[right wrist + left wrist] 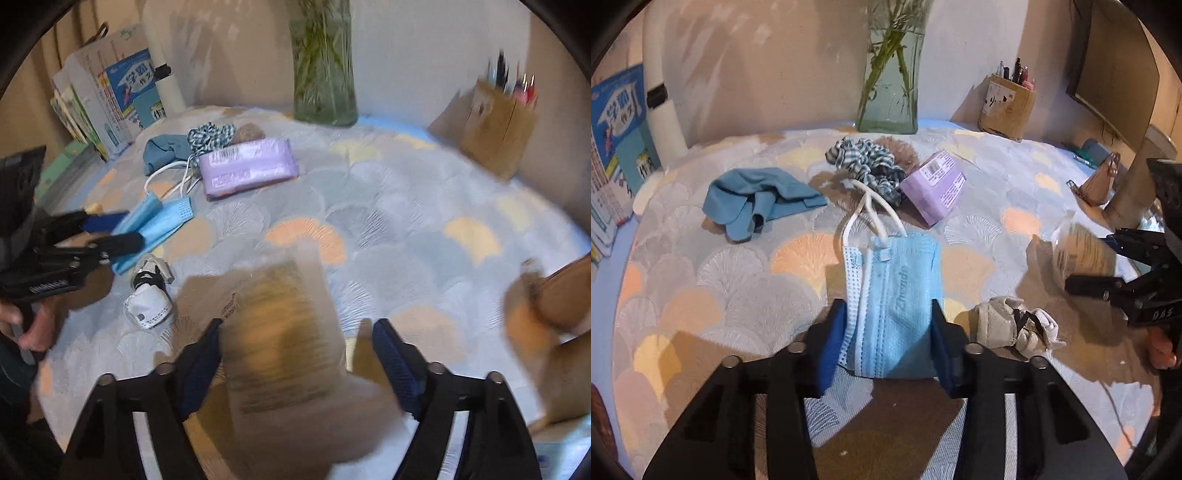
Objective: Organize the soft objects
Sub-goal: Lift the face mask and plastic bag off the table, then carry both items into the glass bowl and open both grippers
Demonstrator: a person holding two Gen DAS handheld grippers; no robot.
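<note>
A light blue face mask (897,295) lies folded on the patterned tablecloth (701,295), its white ear loops trailing toward the back. My left gripper (888,310) has its blue pads against both sides of the mask. The right wrist view shows the same grip at the left (131,227). A blurred clear packet (284,332) with yellowish print sits between the fingers of my right gripper (299,325). It touches the left pad, and a gap shows at the right pad. A crumpled white mask (1015,325) with a black strap lies just right of the blue one.
Behind lie a blue cloth (761,199), a checked scrunchie (868,166), a brown fluffy piece (897,147) and a purple pack (934,184). A glass vase (890,74), a cardboard pen holder (1006,107), books (617,147) and a brown pouch (1099,181) ring the table.
</note>
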